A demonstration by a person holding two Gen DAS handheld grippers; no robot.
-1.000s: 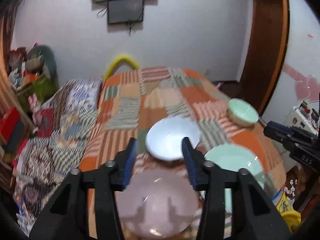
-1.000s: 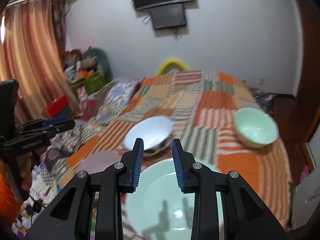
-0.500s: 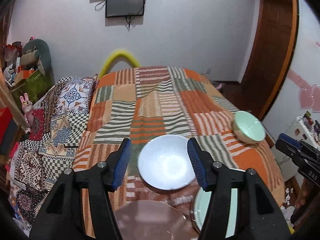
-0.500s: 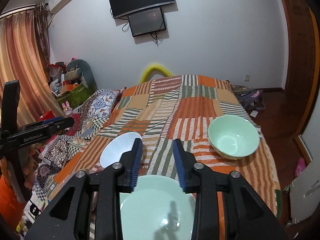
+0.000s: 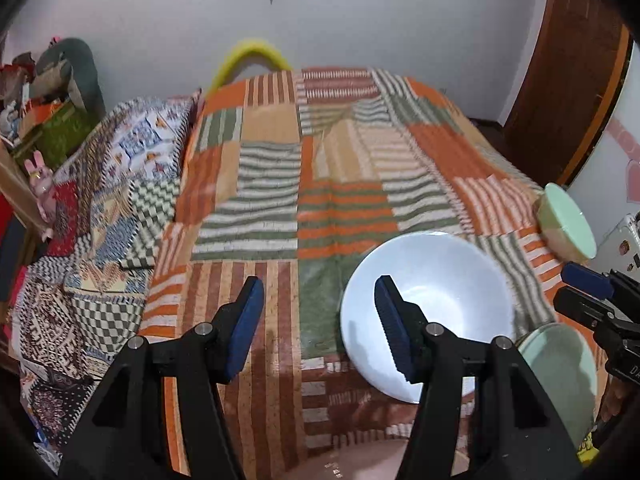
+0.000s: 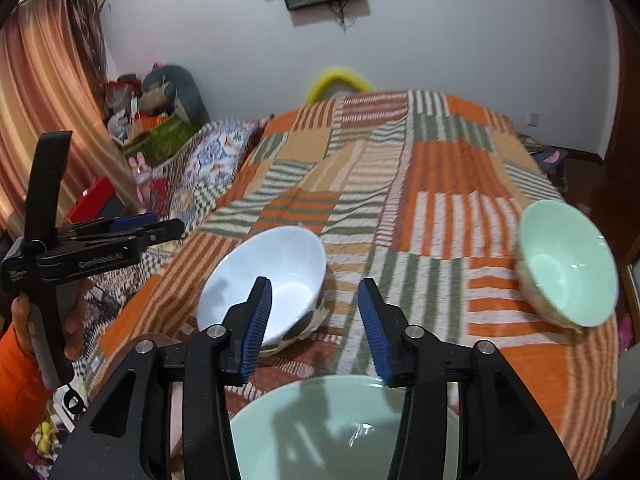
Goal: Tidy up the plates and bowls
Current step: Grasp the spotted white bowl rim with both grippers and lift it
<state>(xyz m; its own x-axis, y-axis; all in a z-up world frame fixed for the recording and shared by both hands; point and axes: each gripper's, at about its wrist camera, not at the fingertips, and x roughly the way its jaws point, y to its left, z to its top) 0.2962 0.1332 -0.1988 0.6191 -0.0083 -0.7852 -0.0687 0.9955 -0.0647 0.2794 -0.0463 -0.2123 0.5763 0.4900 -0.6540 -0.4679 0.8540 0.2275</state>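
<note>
A white bowl [image 5: 436, 304] sits on the patchwork bedspread [image 5: 340, 184]; in the left wrist view it lies behind and to the right of the right finger. My left gripper [image 5: 318, 292] is open over bare cloth, holding nothing. A mint green bowl [image 5: 568, 224] sits tilted at the bed's right edge. A mint green plate [image 6: 344, 424] lies below my right gripper [image 6: 314, 292], whose jaws are opening with nothing between them. In the right wrist view the white bowl [image 6: 276, 272] sits just past the left finger, and the green bowl [image 6: 568, 264] is far right. A pink plate [image 5: 360, 464] shows at the bottom edge.
A second patterned blanket [image 5: 112, 216] covers the left of the bed. Toys and boxes [image 6: 160, 120] crowd the left corner. A yellow curved tube [image 6: 340, 76] rises behind the bed. A hand [image 6: 72, 320] holds the left gripper [image 6: 120, 232]. A wooden door frame [image 5: 568, 100] stands right.
The left gripper has swung left and lower, so the white bowl now lies right of its jaws and the pink plate has slid to the frame's bottom. The right jaws have widened and moved closer to the bowls.
</note>
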